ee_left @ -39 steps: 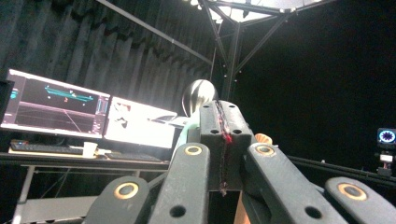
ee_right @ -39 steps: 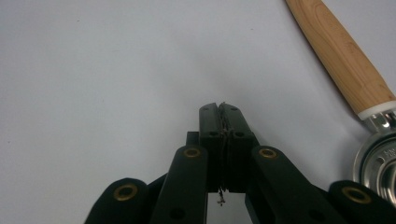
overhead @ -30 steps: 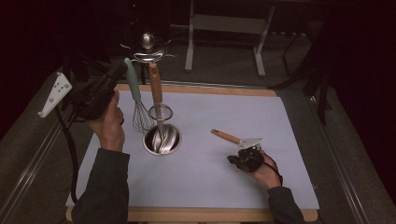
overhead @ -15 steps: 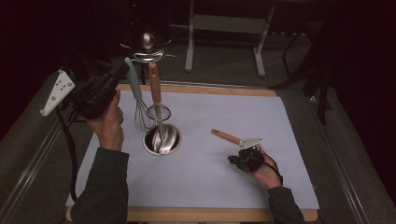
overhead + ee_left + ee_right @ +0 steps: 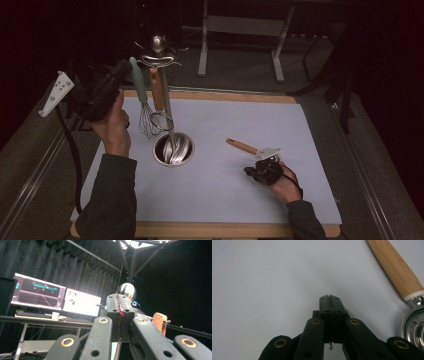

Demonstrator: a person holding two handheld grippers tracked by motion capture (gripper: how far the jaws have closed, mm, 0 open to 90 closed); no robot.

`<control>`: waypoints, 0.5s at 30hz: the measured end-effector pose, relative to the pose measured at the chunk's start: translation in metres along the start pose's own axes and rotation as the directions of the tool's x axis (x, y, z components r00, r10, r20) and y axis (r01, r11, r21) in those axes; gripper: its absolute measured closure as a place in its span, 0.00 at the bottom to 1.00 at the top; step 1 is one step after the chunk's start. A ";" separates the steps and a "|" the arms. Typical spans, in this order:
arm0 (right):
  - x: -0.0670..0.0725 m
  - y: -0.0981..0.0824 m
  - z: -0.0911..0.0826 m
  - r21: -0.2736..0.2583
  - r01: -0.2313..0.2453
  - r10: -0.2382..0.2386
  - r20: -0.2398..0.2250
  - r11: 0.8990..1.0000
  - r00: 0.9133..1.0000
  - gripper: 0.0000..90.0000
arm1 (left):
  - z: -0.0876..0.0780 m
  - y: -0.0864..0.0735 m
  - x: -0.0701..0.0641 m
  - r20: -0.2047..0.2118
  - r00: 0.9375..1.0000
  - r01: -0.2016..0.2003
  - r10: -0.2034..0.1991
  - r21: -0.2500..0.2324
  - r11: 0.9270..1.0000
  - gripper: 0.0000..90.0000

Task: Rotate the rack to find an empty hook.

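A steel utensil stand (image 5: 173, 149) with a round base and a ball top (image 5: 158, 44) rises left of the mat's middle. A green-handled whisk (image 5: 138, 80) and a wooden-handled tool (image 5: 157, 87) hang from it. My left gripper (image 5: 124, 65) is raised just left of the whisk handle, jaws shut and empty; in the left gripper view (image 5: 119, 298) it points up at the steel ball (image 5: 127, 291). My right gripper (image 5: 250, 171) rests low on the mat, shut and empty. A wooden-handled steel utensil (image 5: 243, 146) lies beside it, its handle (image 5: 394, 267) apart from the jaws (image 5: 330, 298).
A white mat (image 5: 235, 115) covers the wooden table (image 5: 210, 229). Metal frame legs (image 5: 202, 45) stand on the floor behind it. Lit monitors (image 5: 37, 292) sit on a desk far off. A rail (image 5: 30, 175) runs along the table's left side.
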State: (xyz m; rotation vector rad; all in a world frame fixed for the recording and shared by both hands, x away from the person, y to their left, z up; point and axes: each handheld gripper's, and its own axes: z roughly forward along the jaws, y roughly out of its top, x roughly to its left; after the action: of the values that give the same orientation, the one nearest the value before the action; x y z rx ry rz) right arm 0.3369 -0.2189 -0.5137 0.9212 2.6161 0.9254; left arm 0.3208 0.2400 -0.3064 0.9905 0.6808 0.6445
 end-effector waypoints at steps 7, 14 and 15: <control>0.000 0.000 0.000 -0.001 0.000 0.000 -0.002 1.000 1.000 0.99 | 0.005 0.003 0.006 -0.026 1.000 -0.003 0.003 0.019 1.000 1.00; 0.000 -0.001 -0.001 -0.003 -0.003 0.003 -0.004 1.000 1.000 0.99 | 0.009 0.005 0.011 -0.044 0.999 0.008 -0.006 0.029 1.000 1.00; 0.000 -0.001 -0.001 -0.005 -0.007 0.007 -0.003 1.000 1.000 0.99 | 0.009 0.005 0.011 -0.047 0.999 0.008 -0.006 0.032 0.999 1.00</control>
State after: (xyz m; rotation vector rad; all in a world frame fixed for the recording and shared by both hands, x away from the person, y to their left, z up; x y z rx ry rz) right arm 0.3365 -0.2199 -0.5135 0.9287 2.6135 0.9360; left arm 0.3339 0.2453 -0.3007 1.0050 0.7373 0.6539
